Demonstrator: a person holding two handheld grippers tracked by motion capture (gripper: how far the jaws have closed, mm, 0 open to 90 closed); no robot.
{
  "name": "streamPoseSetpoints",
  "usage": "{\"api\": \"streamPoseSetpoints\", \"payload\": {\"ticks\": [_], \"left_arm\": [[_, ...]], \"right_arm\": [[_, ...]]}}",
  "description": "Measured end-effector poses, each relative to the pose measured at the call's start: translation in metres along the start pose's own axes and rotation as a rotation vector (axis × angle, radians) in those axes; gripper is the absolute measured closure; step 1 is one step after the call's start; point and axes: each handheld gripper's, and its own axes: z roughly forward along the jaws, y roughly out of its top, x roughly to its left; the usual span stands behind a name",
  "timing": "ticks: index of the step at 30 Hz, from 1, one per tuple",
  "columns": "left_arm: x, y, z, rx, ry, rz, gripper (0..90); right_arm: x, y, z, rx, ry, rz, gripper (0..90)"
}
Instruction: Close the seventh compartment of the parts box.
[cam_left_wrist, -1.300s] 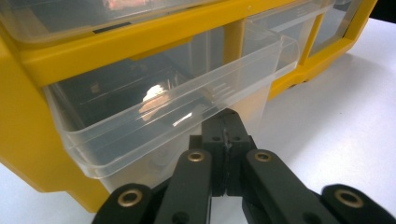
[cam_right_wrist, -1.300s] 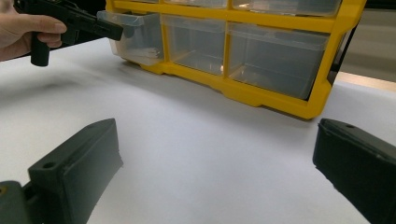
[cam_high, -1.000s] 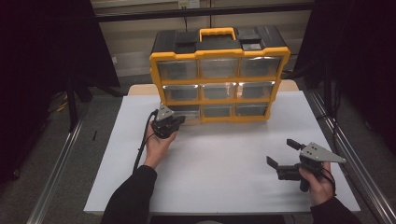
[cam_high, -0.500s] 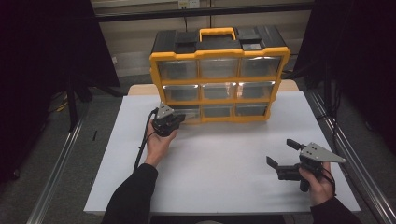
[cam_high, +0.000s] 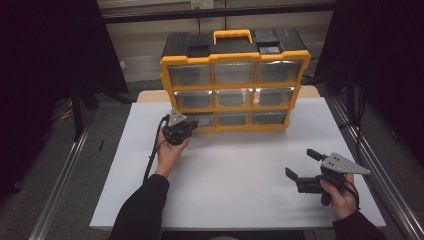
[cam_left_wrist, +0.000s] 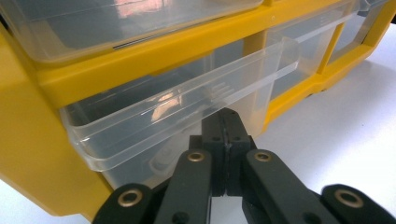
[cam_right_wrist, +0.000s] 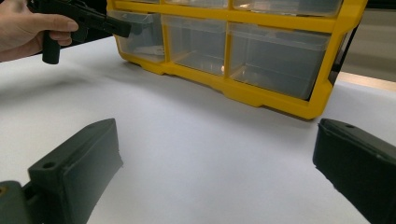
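Nothing has moved: I keep my left tool (cam_left_wrist: 225, 135) pinched shut beneath the bottom-left drawer's (cam_left_wrist: 182, 112) lip to pull it, my right tool (cam_high: 306, 164) waiting open on the bench (cam_high: 240, 170).

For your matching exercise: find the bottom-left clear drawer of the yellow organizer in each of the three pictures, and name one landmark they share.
High view: the bottom-left drawer sits left of centre, at the left gripper.
Left gripper view: it spans the middle, just above the shut jaws.
Right gripper view: it is at top left, by the left gripper's tip.
Shared landmark: the yellow frame.
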Motion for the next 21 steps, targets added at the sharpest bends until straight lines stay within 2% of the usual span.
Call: {"api": "streamPoseSetpoints", "payload": {"ticks": [1,3,6,7,9,12,14,15,17,19,21], "left_arm": [[0.0011,0.0003,0.0000,0.003,0.003,0.012,90.0],[0.0014,0.0002,0.0012,-0.004,-0.006,0.008,90.0],[-0.0007,0.0007,0.0017,0.002,0.008,0.014,90.0],[-0.0006,0.0007,0.0023,0.000,-0.004,0.013,90.0],[-0.0001,0.0012,0.0023,0.000,0.008,0.019,90.0],[-0.0005,0.0012,0.0039,-0.007,0.004,0.006,90.0],[0.0000,0.0020,0.0035,0.007,0.018,0.014,90.0],[-0.0005,0.0021,0.0041,0.005,0.020,0.005,90.0],[-0.0004,0.0024,0.0060,-0.010,0.007,0.006,90.0],[-0.0006,0.0037,0.0055,0.008,0.019,0.023,90.0],[-0.0004,0.0037,0.0079,-0.007,0.005,0.019,90.0]], "right_arm": [[0.0000,0.0000,-0.0001,0.001,-0.001,0.001,0.6],[0.0002,0.0000,-0.0001,0.001,-0.001,0.001,0.6],[0.0003,0.0001,-0.0002,0.001,-0.002,0.001,0.6],[0.0003,0.0001,-0.0003,0.001,-0.003,0.001,0.6],[0.0005,0.0001,-0.0005,0.000,-0.003,-0.001,0.6],[0.0006,0.0001,-0.0005,0.000,-0.001,-0.002,0.5],[0.0006,0.0001,-0.0005,0.000,0.000,-0.002,0.6],[0.0005,0.0001,-0.0004,0.001,0.000,-0.001,0.6],[0.0004,0.0000,-0.0004,0.001,-0.001,0.000,0.6],[0.0005,0.0001,-0.0004,0.001,-0.001,-0.001,0.5],[0.0005,0.0000,-0.0004,0.001,-0.003,-0.002,0.6]]}}
